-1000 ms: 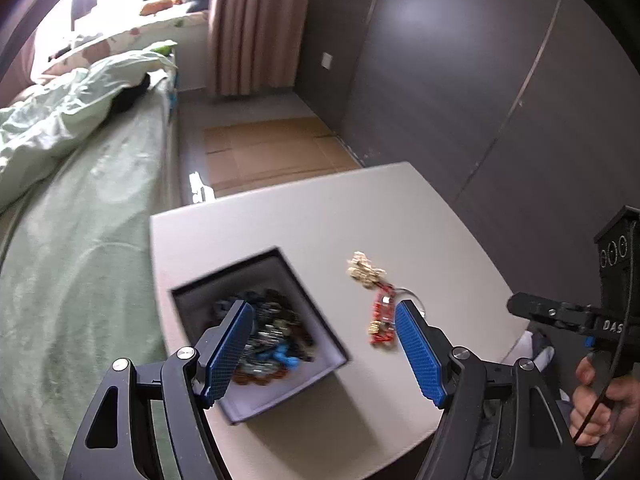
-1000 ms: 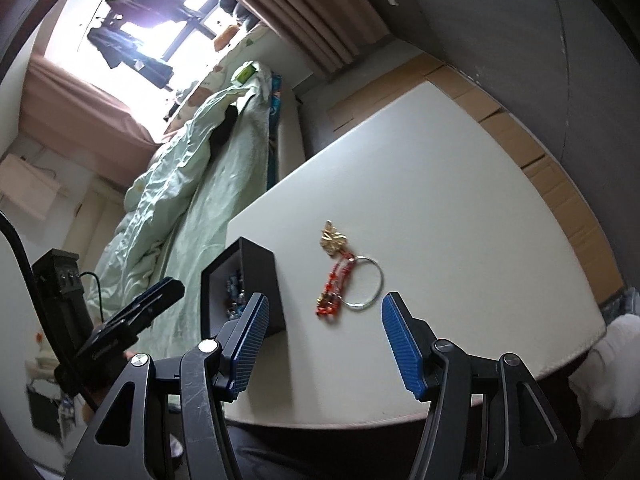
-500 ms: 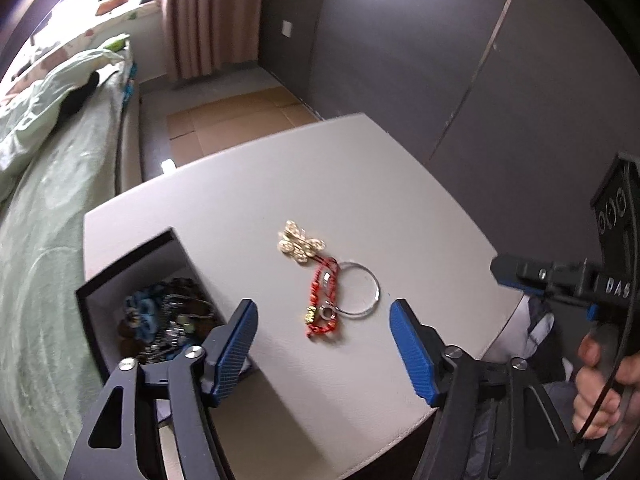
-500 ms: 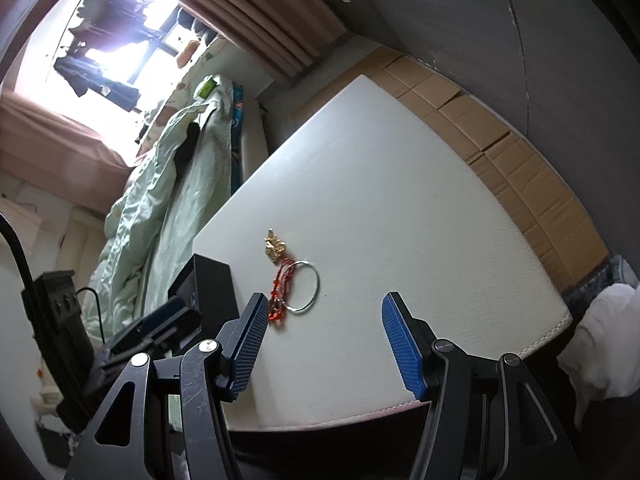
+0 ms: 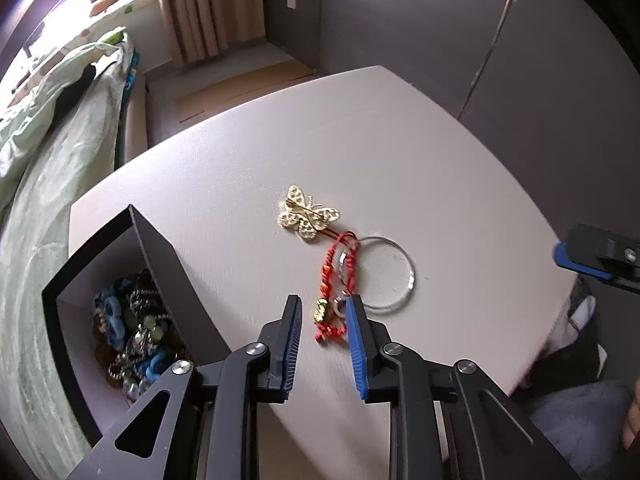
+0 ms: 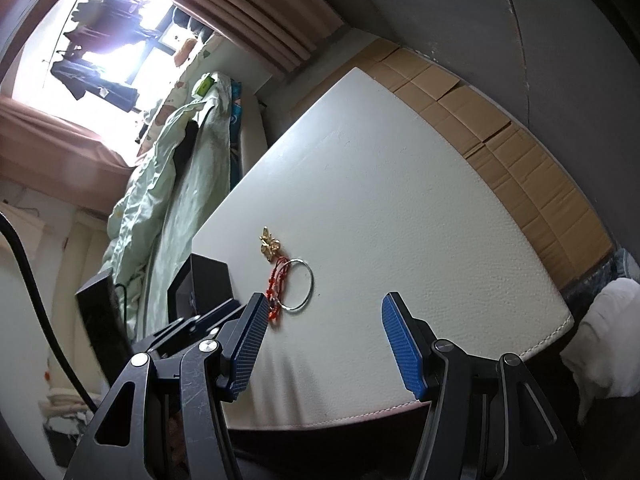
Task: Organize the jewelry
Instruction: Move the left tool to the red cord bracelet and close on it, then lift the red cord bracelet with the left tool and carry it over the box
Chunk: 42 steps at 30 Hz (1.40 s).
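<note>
Left wrist view: the left gripper [image 5: 320, 322] hangs low over the white table [image 5: 400, 152], its blue fingers [image 5: 357, 344] narrowed to a small gap that straddles the near end of a red cord bracelet [image 5: 338, 280]; they appear not yet closed on it. The bracelet's long axis runs away from the camera, its far end reaching toward a gold butterfly brooch [image 5: 308, 218] lying back-up, pin showing. A silver bangle [image 5: 408, 276] lies flat just right of the cord, overlapping it. To the left, an open black box [image 5: 168, 248] holds a tangle of blue and metallic jewelry [image 5: 132, 332], seen only from this side. The tip of the right gripper [image 5: 596, 258] enters at far right.

Right wrist view: the right gripper [image 6: 322, 340] hovers near the table [image 6: 400, 200] edge, fingers [image 6: 402, 346] spread wide and empty. Bracelet [image 6: 276, 284], bangle [image 6: 308, 284] and brooch [image 6: 270, 245] lie in a line ahead, left of center, beside the box [image 6: 208, 284], whose contents are hidden here. A green-quilted bed [image 6: 168, 184] flanks the table.
</note>
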### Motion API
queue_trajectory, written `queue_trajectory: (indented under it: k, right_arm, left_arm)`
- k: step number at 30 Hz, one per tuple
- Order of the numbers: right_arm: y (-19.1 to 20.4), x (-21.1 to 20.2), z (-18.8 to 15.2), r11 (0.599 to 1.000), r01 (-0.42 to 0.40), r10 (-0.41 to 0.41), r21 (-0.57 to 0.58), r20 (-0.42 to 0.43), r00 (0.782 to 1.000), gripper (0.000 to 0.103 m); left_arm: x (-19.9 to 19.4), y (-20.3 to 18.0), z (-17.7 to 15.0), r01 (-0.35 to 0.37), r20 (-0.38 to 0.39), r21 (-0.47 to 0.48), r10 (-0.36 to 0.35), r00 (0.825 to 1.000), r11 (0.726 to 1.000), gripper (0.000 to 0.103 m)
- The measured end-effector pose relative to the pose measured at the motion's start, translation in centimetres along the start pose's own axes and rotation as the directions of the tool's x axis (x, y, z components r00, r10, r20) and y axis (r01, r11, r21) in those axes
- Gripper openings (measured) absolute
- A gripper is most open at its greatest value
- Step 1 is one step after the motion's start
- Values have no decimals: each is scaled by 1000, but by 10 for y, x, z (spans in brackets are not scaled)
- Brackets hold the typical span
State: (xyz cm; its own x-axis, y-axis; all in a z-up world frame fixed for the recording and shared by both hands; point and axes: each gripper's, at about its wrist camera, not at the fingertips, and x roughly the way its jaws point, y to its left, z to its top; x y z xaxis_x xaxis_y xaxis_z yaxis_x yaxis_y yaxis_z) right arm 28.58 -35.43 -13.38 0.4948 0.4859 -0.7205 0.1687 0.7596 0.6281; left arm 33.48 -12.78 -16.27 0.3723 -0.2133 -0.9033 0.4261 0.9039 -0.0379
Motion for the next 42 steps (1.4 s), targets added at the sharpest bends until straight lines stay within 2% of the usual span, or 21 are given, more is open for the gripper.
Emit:
queue_trajectory:
  k: [3,10,15,19,21,26,30,34,37,39,42]
  right_arm:
    - [0,0,0,1000,1,-1,-1,-1,1000,60]
    - [-1,2,0,1000,9,-9,-2,-5,1000,60]
    - [-1,3,0,1000,9,-9,-2,-7,1000,60]
    - [-3,3,-1,1000,7,-7,2,-12,1000,60]
    - [-3,3,0,1000,5,-5,3,-13,1000,60]
    - [-3,6,0,1000,0,0,0,-26,1000,60]
    - [-2,7,0,1000,-2,2,-3,-29,1000,60]
    - [-5,6,1,1000,-4,5,5,-29,1000,60]
    - [-6,7,2,1000,-7,7,9,-31,1000,60]
    - [-6,7,2,1000,-8,8,10,-32,999,60]
    - [-6,8,2,1000,-6,6,7,-34,999,60]
  left_arm:
    - [4,-2,6,-40,17,8,40,999,999,19]
    - [9,-8,18,-60,15,19,59,998,998,19]
    - [5,-13,19,-43,21,26,43,999,999,19]
    - [13,3,26,37,-51,-70,-41,998,997,19]
    - [14,4,29,47,-67,-84,-52,996,995,19]
    - [23,-1,36,26,-141,-71,-36,989,997,19]
    - [33,-9,36,-23,-196,-24,18,980,999,19]
    - [34,-9,36,-23,-212,-21,18,977,1000,19]
    - [33,-6,34,-13,-213,-20,8,977,1000,15]
    - [34,-2,34,22,-207,-33,-28,978,999,7]
    - [34,3,35,45,-186,-35,-51,981,998,7]
